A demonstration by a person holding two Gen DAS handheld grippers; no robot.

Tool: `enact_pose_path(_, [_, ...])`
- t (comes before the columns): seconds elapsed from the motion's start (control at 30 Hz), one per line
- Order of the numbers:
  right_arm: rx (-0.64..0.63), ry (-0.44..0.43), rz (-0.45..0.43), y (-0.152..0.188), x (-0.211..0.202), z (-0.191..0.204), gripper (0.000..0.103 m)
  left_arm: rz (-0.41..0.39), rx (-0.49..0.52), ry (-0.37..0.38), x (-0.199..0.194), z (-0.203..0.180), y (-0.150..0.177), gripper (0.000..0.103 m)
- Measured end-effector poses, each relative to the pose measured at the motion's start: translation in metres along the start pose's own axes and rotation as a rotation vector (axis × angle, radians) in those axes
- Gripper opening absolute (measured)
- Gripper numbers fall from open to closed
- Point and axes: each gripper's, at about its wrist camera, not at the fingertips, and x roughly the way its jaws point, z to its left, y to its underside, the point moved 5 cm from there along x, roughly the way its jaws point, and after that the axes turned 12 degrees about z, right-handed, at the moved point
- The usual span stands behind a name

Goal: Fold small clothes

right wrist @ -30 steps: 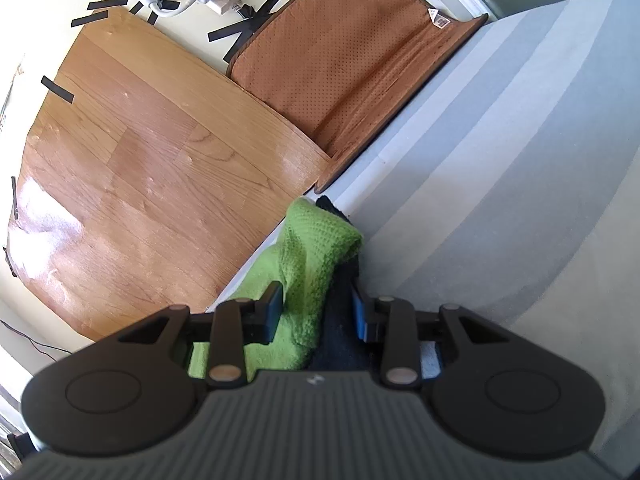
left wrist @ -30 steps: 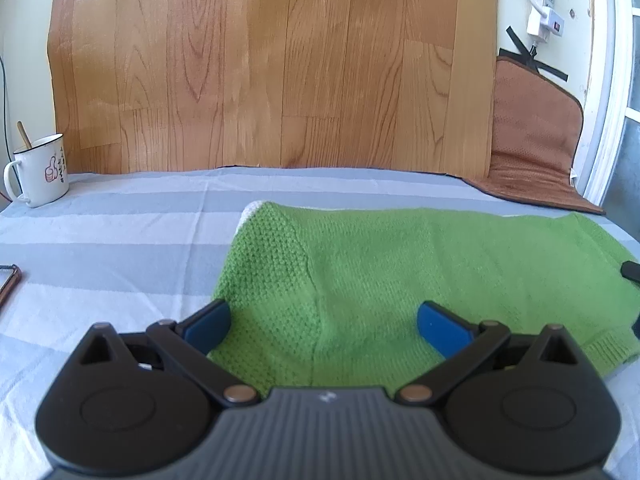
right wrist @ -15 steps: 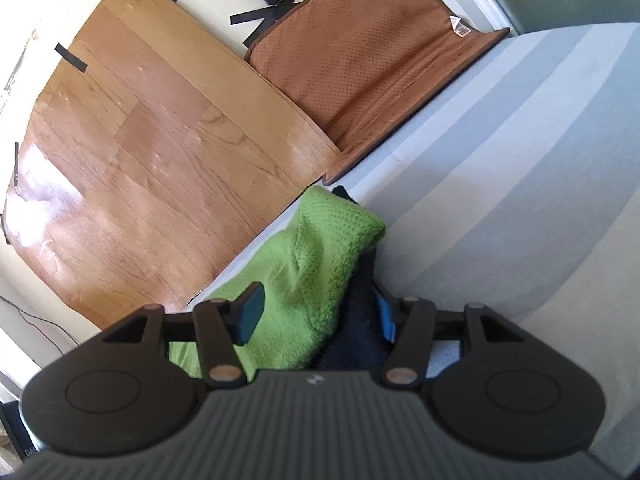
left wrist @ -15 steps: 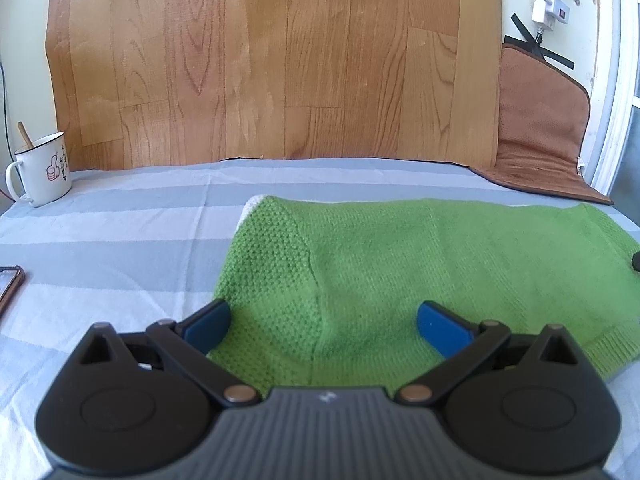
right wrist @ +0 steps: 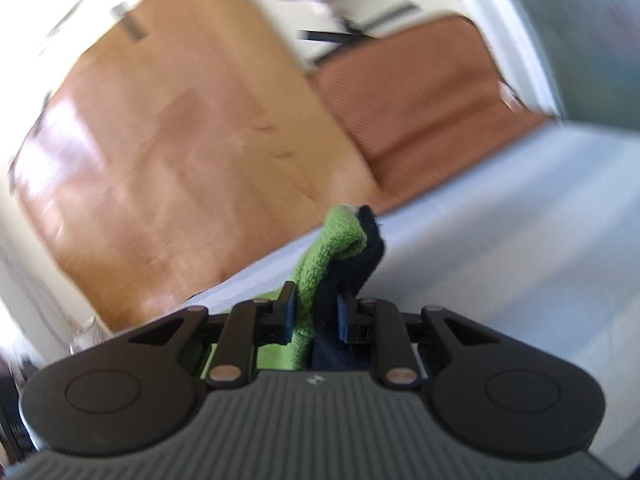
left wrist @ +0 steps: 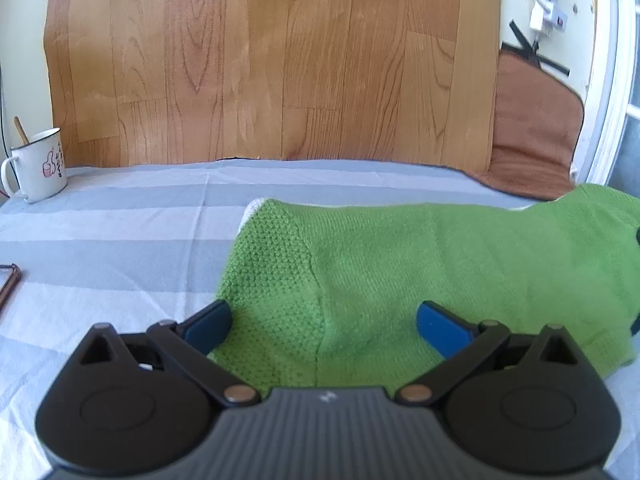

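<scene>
Green sweater (left wrist: 420, 280), its far end pinched by the just-closed right claw (right wrist: 314, 312), blurs; left claw (left wrist: 324, 320) wide.

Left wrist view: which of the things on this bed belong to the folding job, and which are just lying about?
Part of the job:
- green knit garment
- left claw, open over it
- right claw, shut on its far end, jaws just closed

Lying about:
- white enamel mug
- brown mat
- wood-pattern sheet
- power strip

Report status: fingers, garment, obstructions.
Left gripper open over green knit garment. Right gripper just closed, pinching its raised end. Mug far left, clear.
</scene>
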Motion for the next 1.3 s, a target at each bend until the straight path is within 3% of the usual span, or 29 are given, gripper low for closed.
enact_pose_path(0.1, [-0.121, 0.002, 0.002, 0.000, 0.004, 0.030, 0.021, -0.041, -0.063, 0.100, -0.011, 0.013, -0.001, 0.102])
enact_pose_path(0.27, [-0.270, -0.017, 0.015, 0.000, 0.012, 0.072, 0.017, -0.114, -0.216, 0.338, -0.036, 0.048, -0.013, 0.100])
enact_pose_path(0.4, [-0.403, -0.034, 0.033, 0.004, 0.021, 0.105, 0.015, -0.127, -0.251, 0.478, -0.049, 0.070, -0.030, 0.100])
enact_pose_path(0.63, [-0.567, -0.086, 0.066, 0.027, 0.038, 0.152, 0.015, -0.080, -0.169, 0.592, -0.044, 0.065, -0.062, 0.101])
enact_pose_path(0.77, [-0.672, -0.092, 0.079, 0.047, 0.040, 0.170, 0.015, -0.066, -0.102, 0.613, -0.038, 0.047, -0.064, 0.103])
enact_pose_path(0.97, [-0.784, -0.099, 0.072, 0.064, 0.035, 0.182, 0.015, -0.001, -0.108, 0.679, -0.024, 0.040, -0.058, 0.103])
enact_pose_path(1.13, [-0.826, -0.115, 0.101, 0.070, 0.037, 0.185, 0.015, -0.006, -0.093, 0.710, -0.029, 0.031, -0.069, 0.103])
enact_pose_path(1.17, [-0.837, -0.124, 0.105, 0.072, 0.037, 0.188, 0.015, -0.006, -0.081, 0.699, -0.029, 0.026, -0.072, 0.099])
enact_pose_path(1.23, [-0.878, -0.142, 0.100, 0.078, 0.034, 0.195, 0.015, -0.007, -0.037, 0.671, -0.029, 0.014, -0.075, 0.062])
enact_pose_path(1.27, [-0.903, -0.138, 0.085, 0.081, 0.032, 0.198, 0.016, -0.013, -0.023, 0.610, -0.028, 0.010, -0.076, 0.036])
enact_pose_path(1.3, [-0.928, -0.117, 0.064, 0.082, 0.031, 0.199, 0.016, -0.025, -0.010, 0.561, -0.027, 0.009, -0.075, 0.025])
